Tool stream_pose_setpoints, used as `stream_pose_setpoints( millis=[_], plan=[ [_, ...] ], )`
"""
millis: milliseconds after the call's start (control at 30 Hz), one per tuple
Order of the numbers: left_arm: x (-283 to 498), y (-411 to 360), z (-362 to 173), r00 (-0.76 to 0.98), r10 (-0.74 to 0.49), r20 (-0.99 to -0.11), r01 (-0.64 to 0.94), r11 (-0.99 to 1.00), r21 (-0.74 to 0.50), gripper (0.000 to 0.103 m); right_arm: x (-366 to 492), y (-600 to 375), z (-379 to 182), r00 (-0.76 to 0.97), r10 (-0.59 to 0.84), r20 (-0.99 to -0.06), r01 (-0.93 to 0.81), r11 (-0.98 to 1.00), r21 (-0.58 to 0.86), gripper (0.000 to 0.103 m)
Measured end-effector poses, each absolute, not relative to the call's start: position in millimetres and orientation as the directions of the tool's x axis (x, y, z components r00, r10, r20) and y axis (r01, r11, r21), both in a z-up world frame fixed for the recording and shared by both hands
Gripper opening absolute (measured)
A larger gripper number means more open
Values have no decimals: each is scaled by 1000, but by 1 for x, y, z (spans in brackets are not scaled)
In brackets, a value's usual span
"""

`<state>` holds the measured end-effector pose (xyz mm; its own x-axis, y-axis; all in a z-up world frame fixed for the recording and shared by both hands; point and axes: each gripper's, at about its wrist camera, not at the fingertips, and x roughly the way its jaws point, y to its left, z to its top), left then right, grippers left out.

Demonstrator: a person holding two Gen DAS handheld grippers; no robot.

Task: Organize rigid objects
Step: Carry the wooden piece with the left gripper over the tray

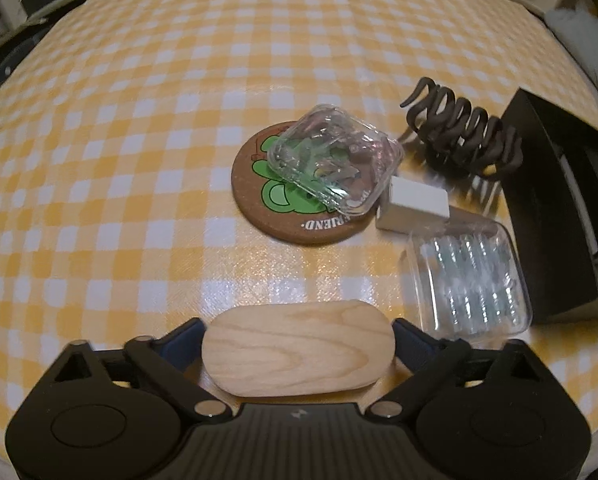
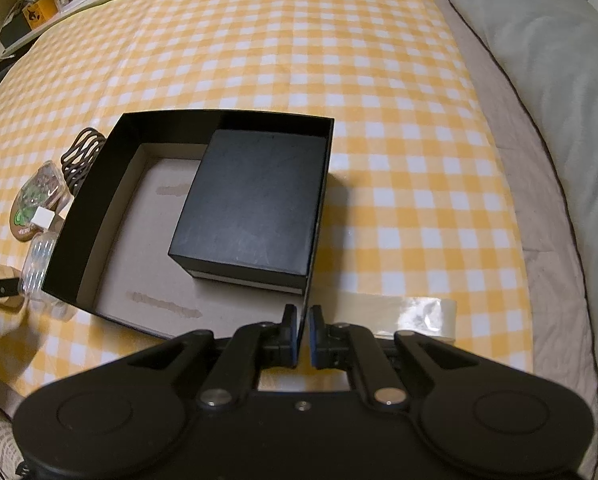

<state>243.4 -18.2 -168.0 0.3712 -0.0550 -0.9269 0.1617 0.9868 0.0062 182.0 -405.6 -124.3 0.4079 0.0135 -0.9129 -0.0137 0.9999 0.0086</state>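
Yellow-and-white checked cloth [image 1: 139, 160] covers the desk, with a grey pillow [image 2: 539, 80] lying along its right edge. On it stands an open black tray [image 2: 95, 216], and so far only a closed black box [image 2: 251, 204] sits inside, against its right wall; the rest of its floor is bare.

Everything else waits outside, just left of the tray: a cork coaster [image 1: 259, 208] with a clear case [image 1: 335, 160] resting on it, a brown hair claw [image 1: 463, 136], a white block [image 1: 415, 204] and a second clear case [image 1: 467, 280].

The left gripper [image 1: 298, 354] has its jaws wide apart around a wooden oval [image 1: 298, 354], though whether the pads press it I cannot tell. The right gripper [image 2: 303, 332] has its jaws together, clamped on the tray's near wall, seemingly to steady it.

Judged from this, sorting has barely begun: one item is in, some six remain.
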Motion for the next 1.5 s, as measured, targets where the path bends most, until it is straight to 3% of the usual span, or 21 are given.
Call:
stream_pose_setpoints(
  millis=[200, 400, 633, 800, 1267, 1500],
  plan=[
    [242, -19, -157, 377, -63, -924, 153, 988, -5, 92, 182, -404, -122, 416, 17, -909, 7, 1000, 22, 7],
    [231, -24, -112, 461, -145, -875, 163, 984, -77, 92, 185, -404, -119, 430, 18, -903, 34, 999, 36, 7],
    [206, -70, -74, 485, -309, -818, 279, 941, -190, 92, 192, -407, -115, 457, 19, -889, 71, 996, 58, 7],
    [195, -118, -66, 474, -386, -792, 399, 896, -198, 92, 201, -409, -116, 466, 17, -885, 88, 994, 66, 7],
    [205, -220, -93, 409, -522, -748, 504, 813, -292, 92, 216, -411, -120, 460, 39, -887, 79, 993, 85, 6],
    [221, -238, -119, 340, -579, -741, 430, 796, -426, 92, 216, -415, -123, 459, 81, -885, 104, 984, 144, 5]
  ],
)
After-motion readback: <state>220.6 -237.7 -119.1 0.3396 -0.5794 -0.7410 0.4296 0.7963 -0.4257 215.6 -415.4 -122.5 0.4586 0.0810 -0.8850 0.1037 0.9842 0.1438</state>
